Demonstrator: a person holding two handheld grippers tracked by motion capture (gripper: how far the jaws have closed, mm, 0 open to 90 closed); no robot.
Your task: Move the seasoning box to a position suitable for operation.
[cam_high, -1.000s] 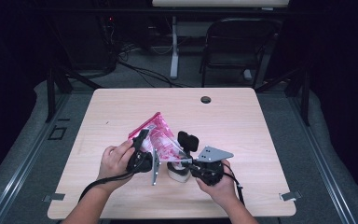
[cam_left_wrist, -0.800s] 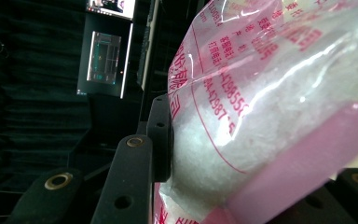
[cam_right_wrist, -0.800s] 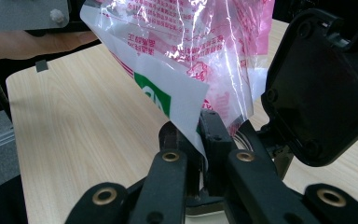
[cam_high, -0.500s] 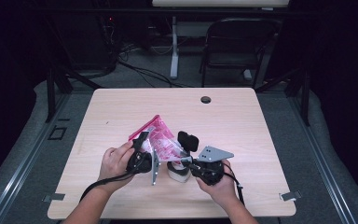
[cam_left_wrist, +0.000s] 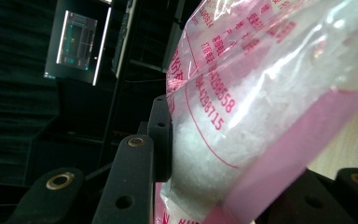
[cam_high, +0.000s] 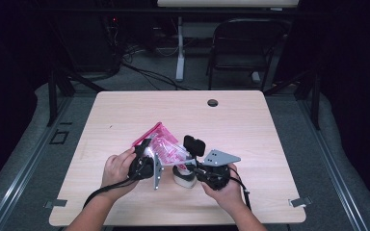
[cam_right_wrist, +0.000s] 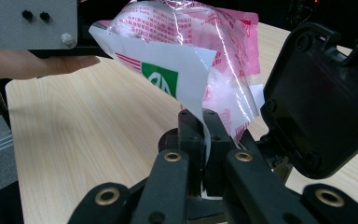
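A pink see-through bag [cam_high: 166, 147] of white grains hangs a little above the wooden table [cam_high: 125, 110], held between both grippers. My left gripper [cam_high: 150, 150] grips it from the left, its jaws closed against the bulging bag [cam_left_wrist: 261, 93]. My right gripper [cam_high: 189, 162] comes in from the right. In the right gripper view its jaws [cam_right_wrist: 204, 121] are pinched tight on a white flap with a green mark [cam_right_wrist: 177, 74] at the bag's [cam_right_wrist: 205, 32] lower edge. A small white container [cam_high: 183, 178] sits on the table just under the bag.
A dark cable hole [cam_high: 212, 102] is near the table's far edge. A black chair [cam_high: 243, 43] and a table leg stand behind the table. Bare tabletop stretches left, right and beyond the grippers. The front edge is close under the hands.
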